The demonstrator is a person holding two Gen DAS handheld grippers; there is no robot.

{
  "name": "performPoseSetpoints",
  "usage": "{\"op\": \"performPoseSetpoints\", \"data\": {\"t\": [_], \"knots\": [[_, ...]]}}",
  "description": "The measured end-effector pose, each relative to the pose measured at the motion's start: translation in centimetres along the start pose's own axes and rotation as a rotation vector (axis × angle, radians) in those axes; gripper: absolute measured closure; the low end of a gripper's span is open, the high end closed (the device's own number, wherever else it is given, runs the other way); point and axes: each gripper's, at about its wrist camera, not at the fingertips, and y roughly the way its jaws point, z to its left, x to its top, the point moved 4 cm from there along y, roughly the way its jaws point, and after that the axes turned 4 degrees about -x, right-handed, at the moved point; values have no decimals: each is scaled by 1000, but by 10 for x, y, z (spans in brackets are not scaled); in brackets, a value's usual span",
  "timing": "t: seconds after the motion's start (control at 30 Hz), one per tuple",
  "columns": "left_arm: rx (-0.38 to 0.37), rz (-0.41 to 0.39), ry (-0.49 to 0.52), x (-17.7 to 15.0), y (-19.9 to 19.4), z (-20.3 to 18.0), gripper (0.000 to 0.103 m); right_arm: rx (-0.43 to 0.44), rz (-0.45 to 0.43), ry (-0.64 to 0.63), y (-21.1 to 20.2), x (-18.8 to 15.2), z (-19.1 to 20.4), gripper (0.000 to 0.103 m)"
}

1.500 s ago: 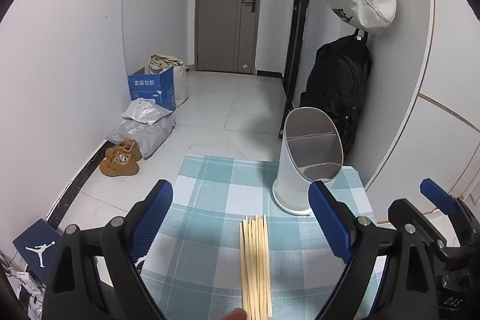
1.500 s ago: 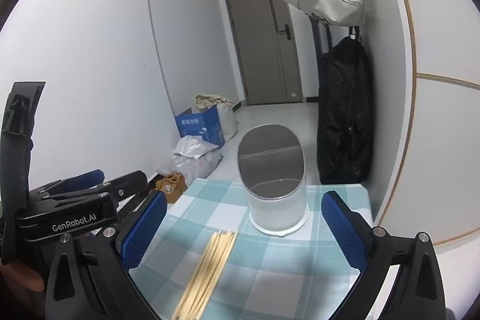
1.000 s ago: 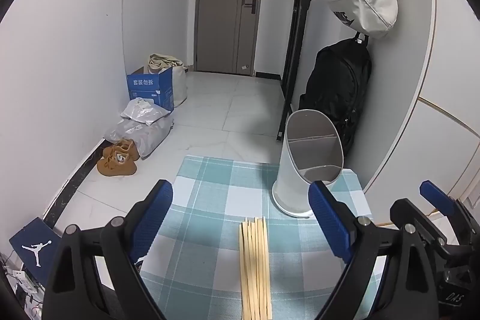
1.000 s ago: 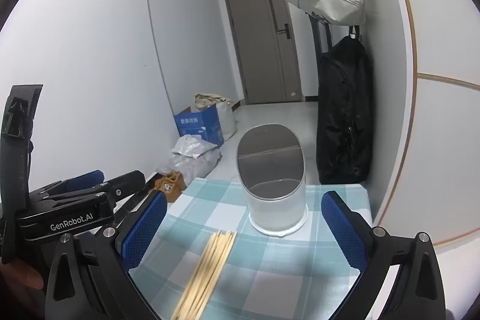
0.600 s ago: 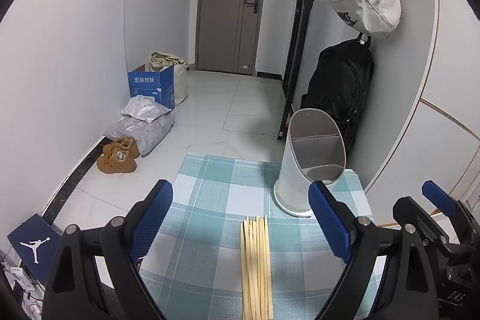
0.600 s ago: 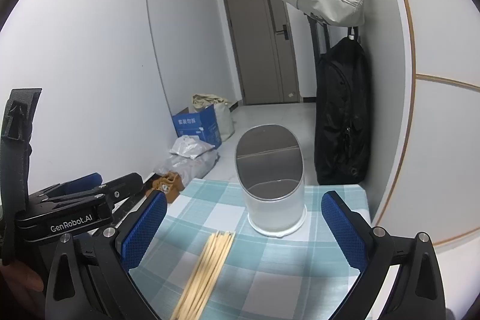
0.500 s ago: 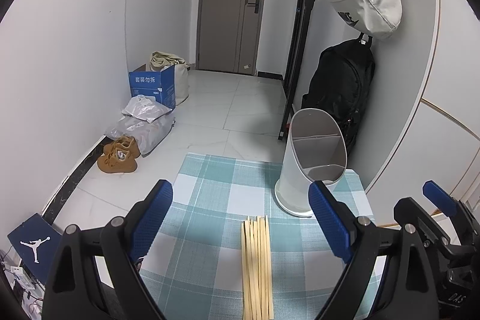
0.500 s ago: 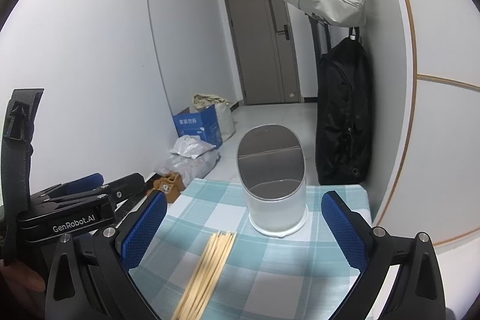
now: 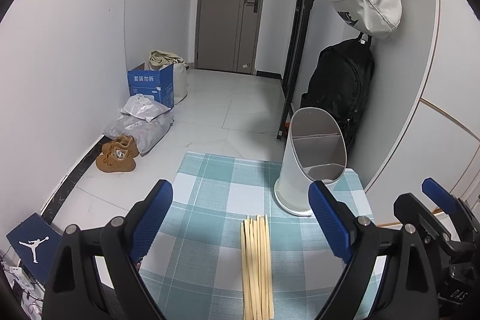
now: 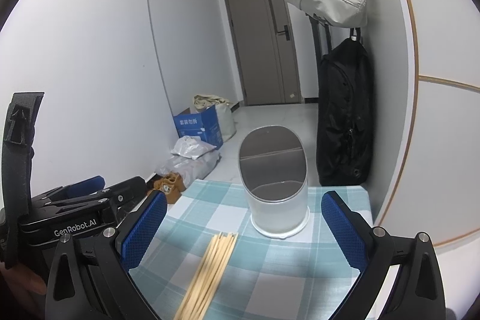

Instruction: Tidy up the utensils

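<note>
Likely ready to pick, both grippers, left (image 9: 240,218) and right (image 10: 243,225), hang with jaws wide open over the chopsticks (image 9: 257,263), lined up toward the holder (image 9: 310,167) at the bench's far right corner.

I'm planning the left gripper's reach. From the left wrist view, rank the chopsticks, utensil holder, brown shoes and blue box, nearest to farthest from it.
1. Chopsticks: on the checked cloth, between the open left gripper fingers.
2. Utensil holder: ahead to the right, at the cloth's far corner.
3. Brown shoes: on the floor, left, past the table.
4. Blue box: farther back by the left wall.
</note>
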Motion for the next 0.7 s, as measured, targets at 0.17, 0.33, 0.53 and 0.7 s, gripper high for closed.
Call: {"op": "performPoseSetpoints", "data": {"t": [0.17,0.33,0.53,0.7], "knots": [[-2,12,-2,0,2,1,14,-1,2,5,0,-1,1,0],[3,10,2,-1,3,1,14,-3,0,4,0,-1,1,0],[4,11,-1,-2,2,3,14,-1,8,9,1,-2,1,0],[6,15,1,-1,4,4,14,11,8,11,2,-2,1,0]]}}
